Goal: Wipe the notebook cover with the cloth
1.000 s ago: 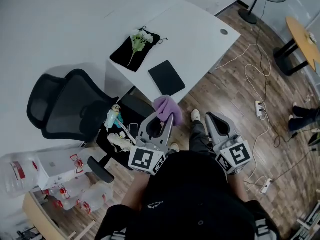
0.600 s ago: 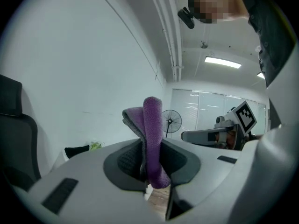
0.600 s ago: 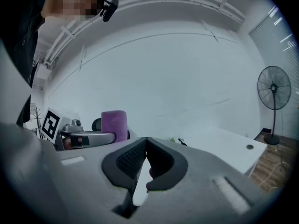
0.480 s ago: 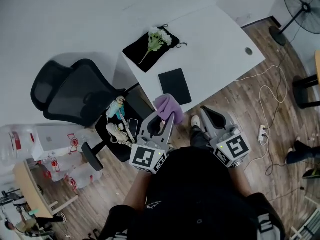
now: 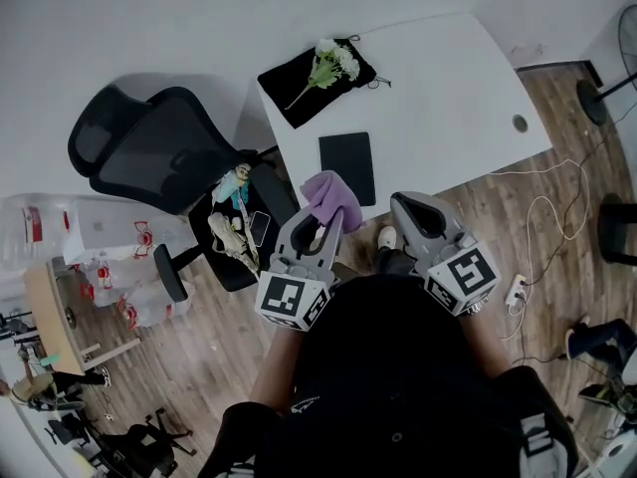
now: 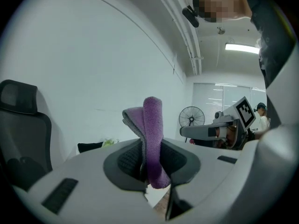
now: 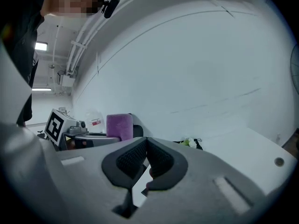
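One white surface (image 5: 438, 98) takes up the top of the head view, standing against the wall on a wooden floor (image 5: 518, 217). To its left, just beside its corner, you have a black office chair (image 5: 149, 157), and a second seat below it is piled with small items (too small to name). At the far left corner of the surface lies a black mat (image 5: 299, 83) with a bunch of white flowers (image 5: 333, 60) on top. The black notebook (image 5: 346, 162) lies flat and closed near the front edge of the surface, well apart from the mat.

Your left tongs (image 5: 320, 229) point up towards that front edge, and they are pinching the purple cloth (image 5: 331, 199). In the left gripper view the tongs (image 6: 150, 167) clamp the cloth (image 6: 152, 134) low down, so a folded hump of it stands above the pads. In the head view the cloth overlaps the notebook's near left corner; whether it touches the cover cannot be told. Your right tongs (image 5: 410, 207) hang just beside the left, over the floor in front of the surface. The right gripper view shows them (image 7: 147, 160) pressed together with nothing between.
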{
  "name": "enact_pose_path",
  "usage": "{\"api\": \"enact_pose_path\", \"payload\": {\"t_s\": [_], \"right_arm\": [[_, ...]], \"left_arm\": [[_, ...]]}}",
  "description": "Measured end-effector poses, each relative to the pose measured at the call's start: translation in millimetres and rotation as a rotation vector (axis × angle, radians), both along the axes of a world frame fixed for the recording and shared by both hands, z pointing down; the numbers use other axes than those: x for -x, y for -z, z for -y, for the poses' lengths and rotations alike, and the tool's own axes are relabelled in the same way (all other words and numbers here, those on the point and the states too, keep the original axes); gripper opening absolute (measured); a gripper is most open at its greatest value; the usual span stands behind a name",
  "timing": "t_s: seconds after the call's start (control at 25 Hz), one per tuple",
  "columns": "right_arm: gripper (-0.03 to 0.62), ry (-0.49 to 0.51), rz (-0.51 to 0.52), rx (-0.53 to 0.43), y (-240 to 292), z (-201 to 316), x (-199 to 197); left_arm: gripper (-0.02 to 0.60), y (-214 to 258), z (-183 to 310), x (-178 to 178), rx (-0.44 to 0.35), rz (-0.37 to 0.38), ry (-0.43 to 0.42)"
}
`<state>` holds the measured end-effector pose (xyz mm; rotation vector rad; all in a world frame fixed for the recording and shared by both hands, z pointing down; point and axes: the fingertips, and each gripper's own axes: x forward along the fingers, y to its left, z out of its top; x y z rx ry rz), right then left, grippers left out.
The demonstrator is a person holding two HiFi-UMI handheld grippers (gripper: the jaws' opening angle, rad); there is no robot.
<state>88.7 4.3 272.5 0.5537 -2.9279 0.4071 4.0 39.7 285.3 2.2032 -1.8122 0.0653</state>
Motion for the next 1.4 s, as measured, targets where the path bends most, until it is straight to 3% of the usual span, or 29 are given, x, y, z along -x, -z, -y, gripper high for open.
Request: {"api": "enact_pose_path", "payload": {"t_s": [0.28,0.56,1.12,1.4], "right_arm": [[0.005,0.087,-0.003,0.009,-10,19,-2],[0.005,0.104,-0.035,0.052,-25,34,6],[0.005,-0.055,-0.135,0.149,-72,69,30],[0.005,-0.14,-0.17,0.199,-91,85,42]], "left_arm": [[0.083,-12,24,-7,0.021,0.027,0.046],[0.083,-33,52,10,0.074,0.02,0.051],[0.083,-120,123,38,0.234,-0.064,-0.113],[0.083,-172,142,57,0.349,-0.128,-0.141]]}}
